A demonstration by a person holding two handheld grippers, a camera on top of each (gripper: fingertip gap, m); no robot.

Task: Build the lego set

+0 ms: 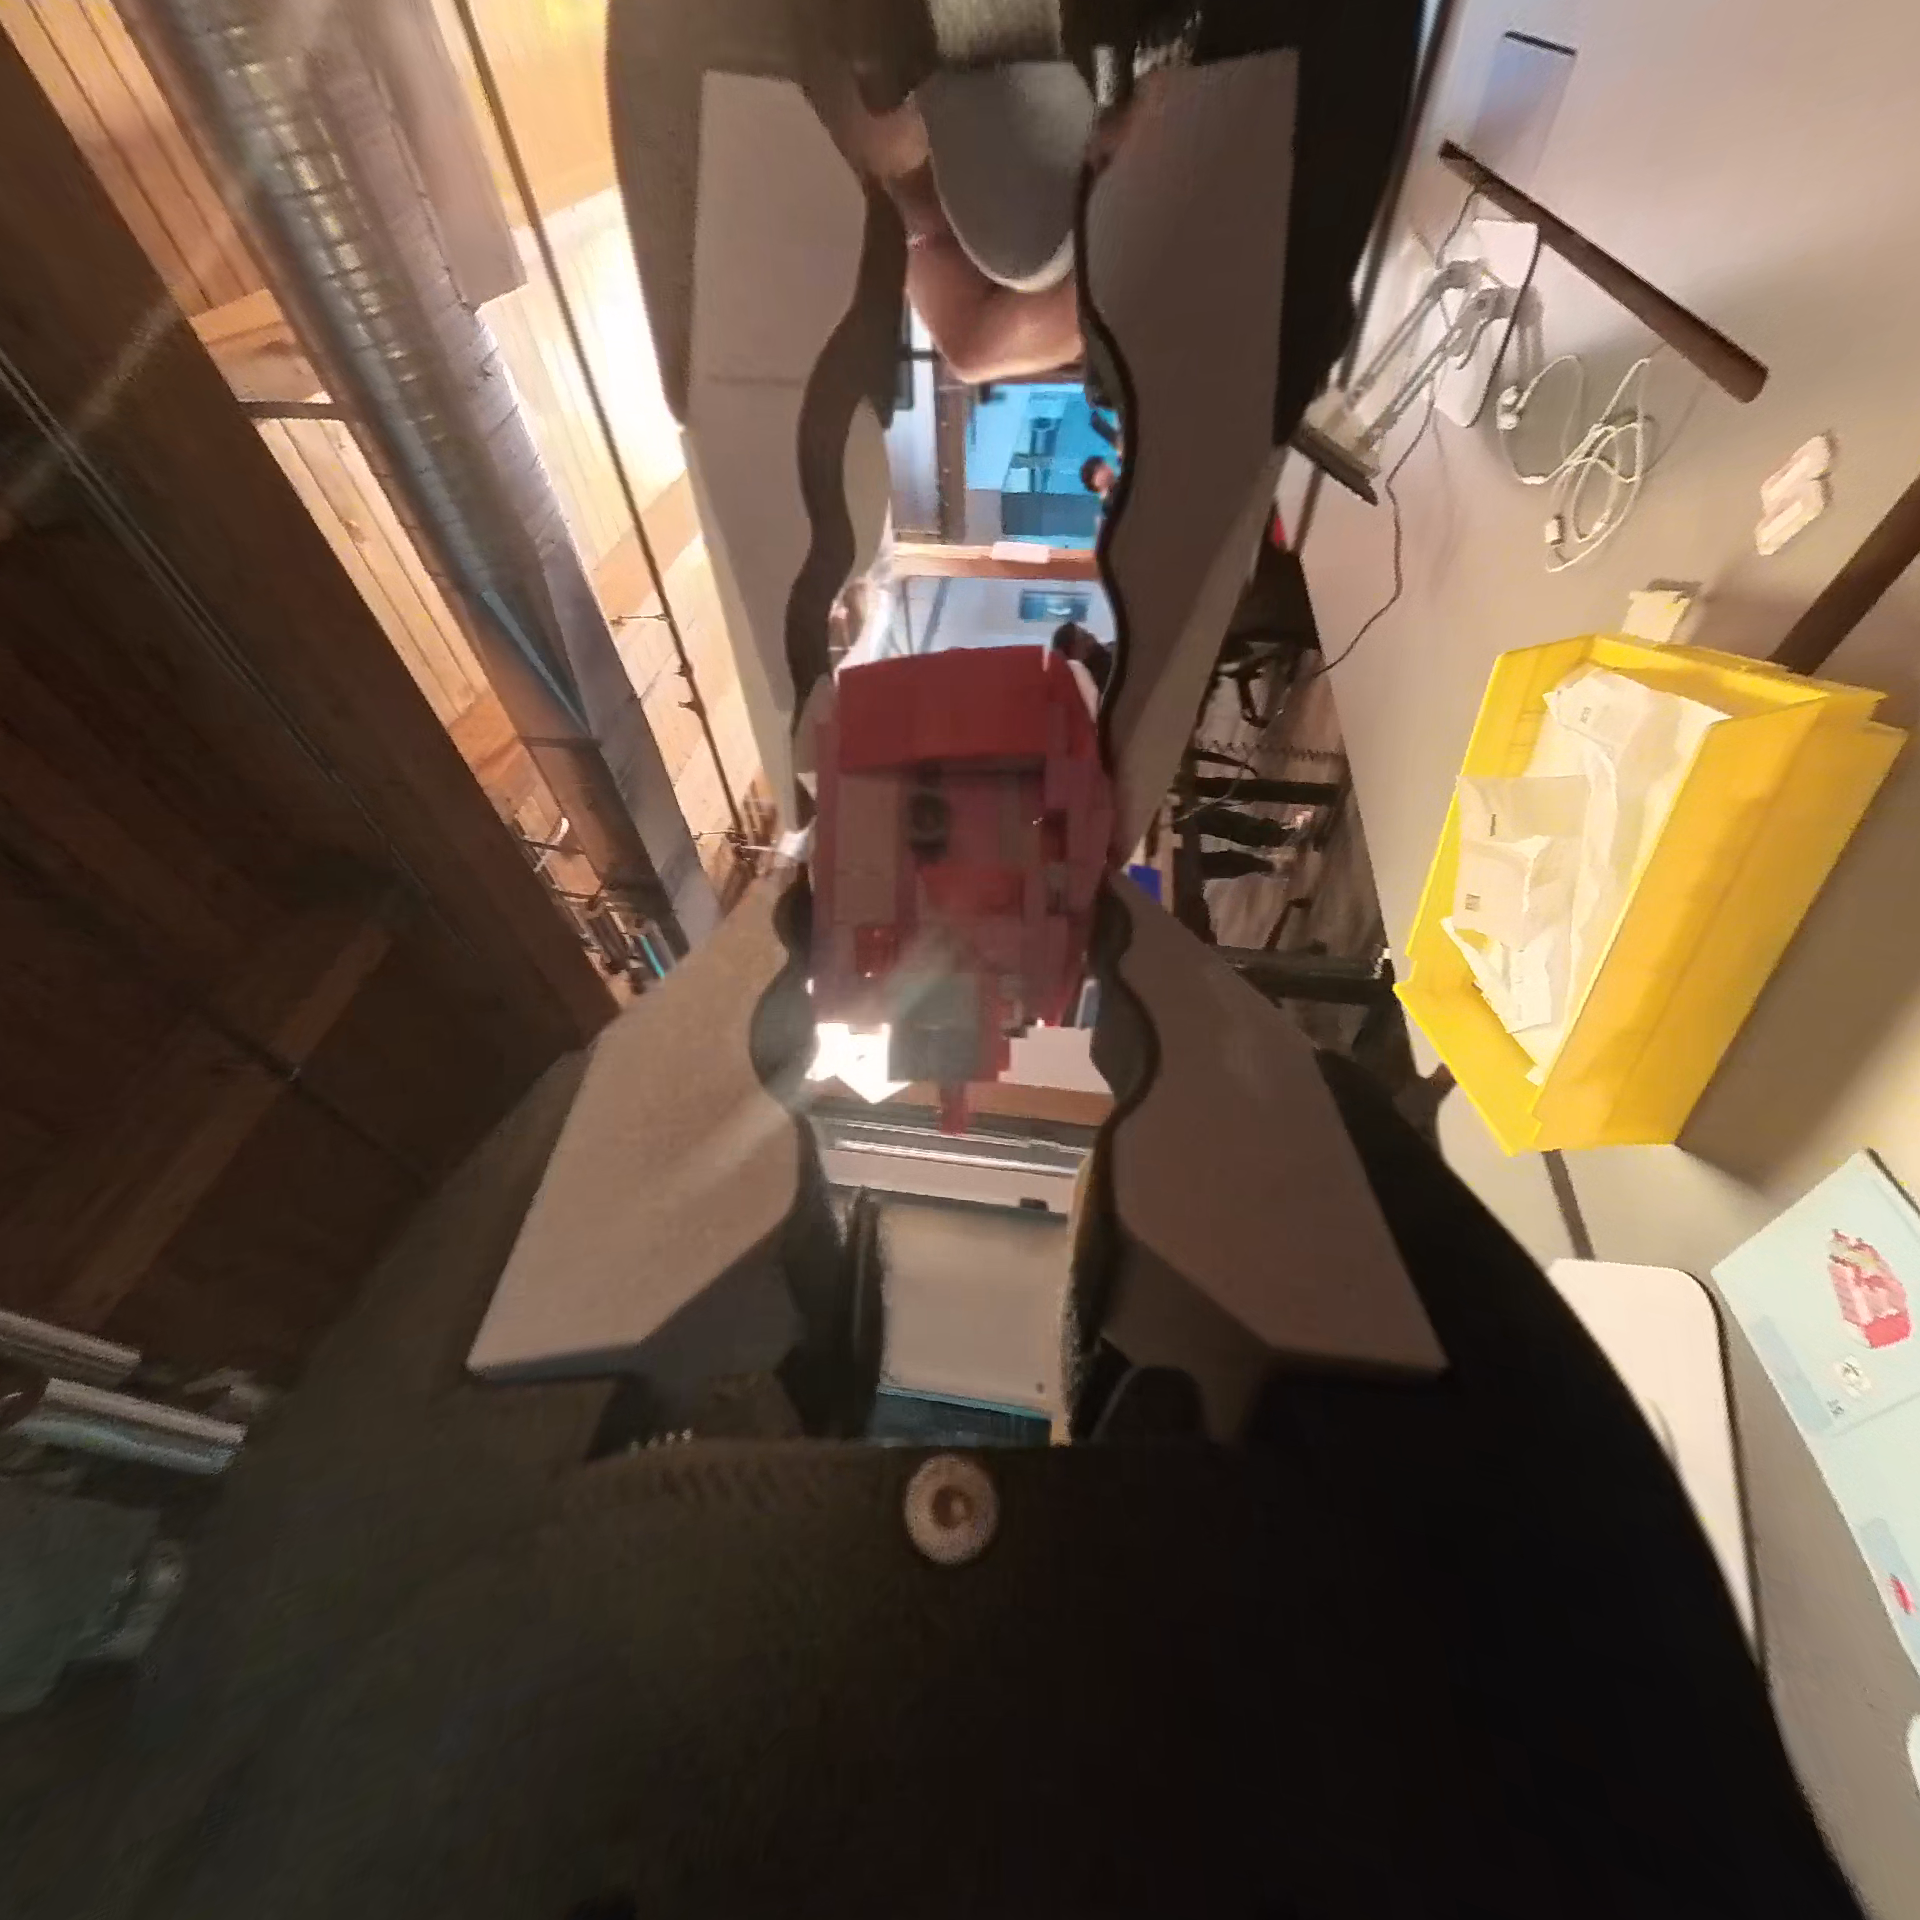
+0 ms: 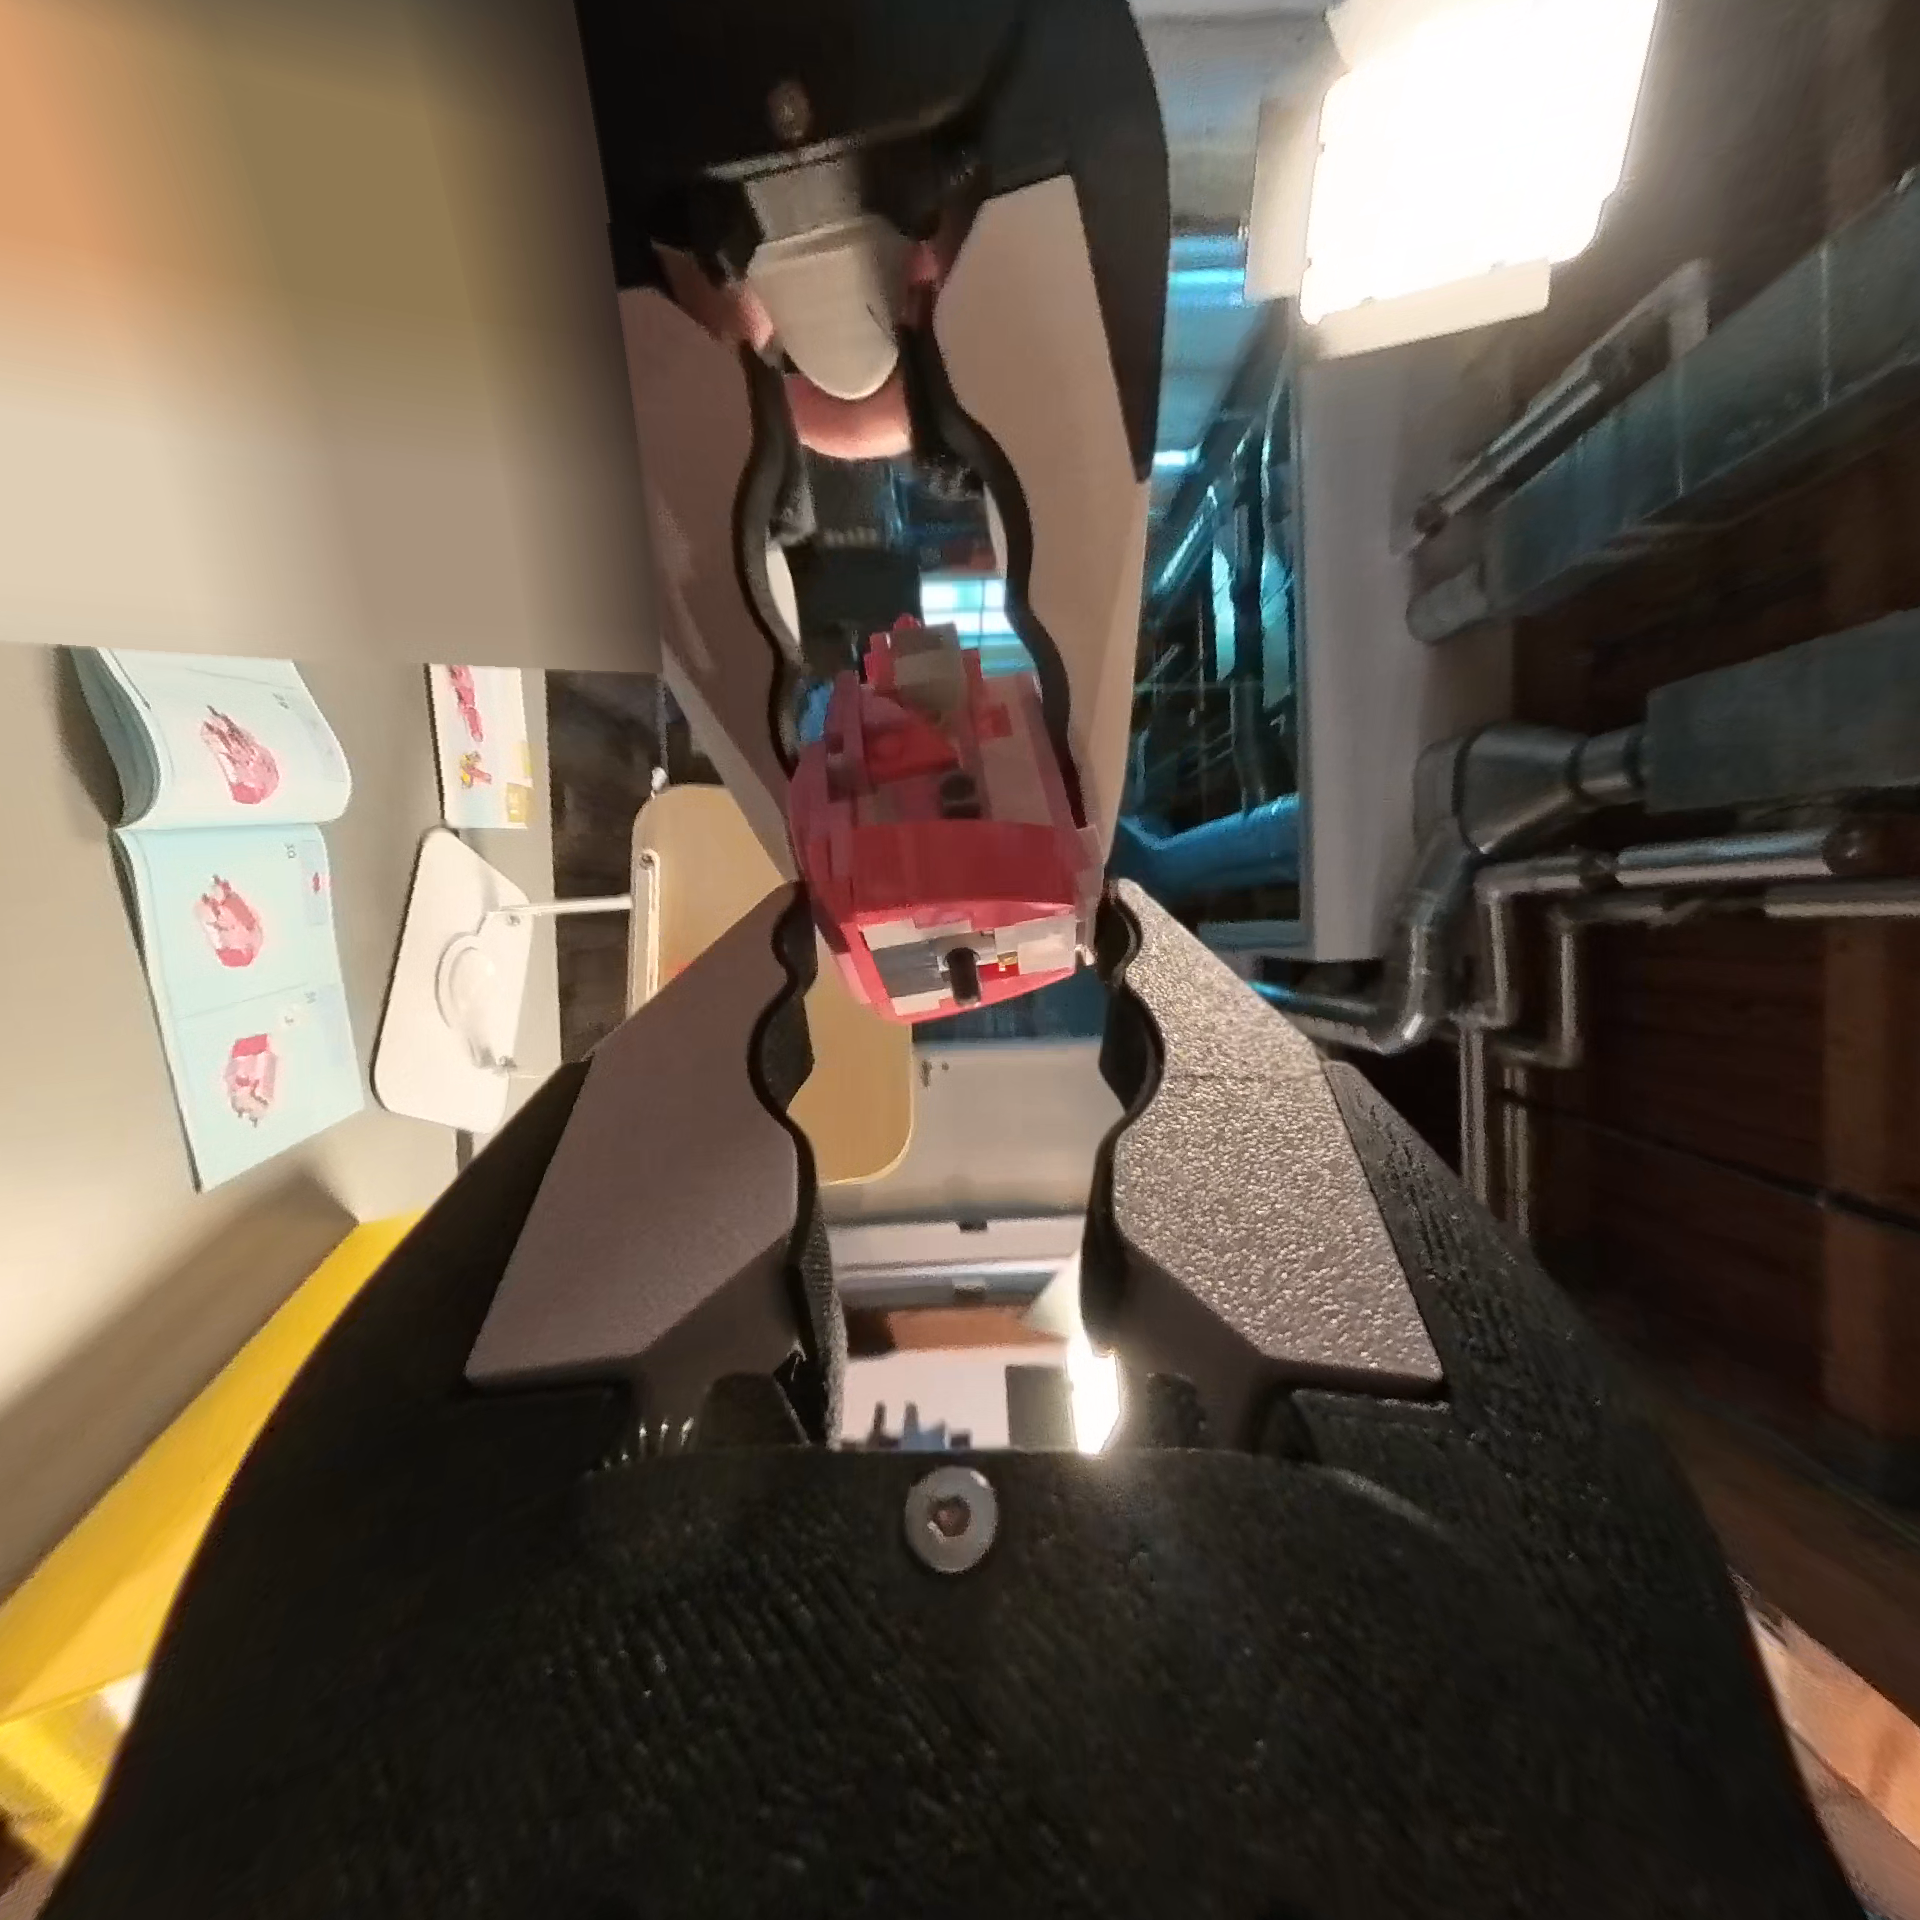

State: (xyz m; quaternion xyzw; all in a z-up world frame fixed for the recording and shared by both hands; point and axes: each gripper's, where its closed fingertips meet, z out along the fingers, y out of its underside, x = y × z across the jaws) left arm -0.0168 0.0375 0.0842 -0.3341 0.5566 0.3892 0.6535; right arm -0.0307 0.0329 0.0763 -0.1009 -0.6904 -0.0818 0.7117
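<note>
A red, grey and white toy-brick model [image 1: 956,821] hangs in the air between my two grippers, which face each other. In the left wrist view my left gripper [image 1: 956,920] comes from below and its pads press on the model's near end. The right gripper [image 1: 961,800] comes from above and grips the far end. In the right wrist view the model [image 2: 935,883] shows its red end with a black pin. My right gripper [image 2: 951,920] is closed on that end, and the left gripper [image 2: 925,727] holds the other end from above.
A yellow bin [image 1: 1704,987] with white paper bags sits on the grey table, also in the right wrist view [image 2: 208,1403]. Open instruction booklets [image 2: 239,935] and a white stand [image 2: 447,987] lie beside it. White cables [image 1: 1590,457] lie farther off. Both grippers' tips are close together, under 4 cm apart.
</note>
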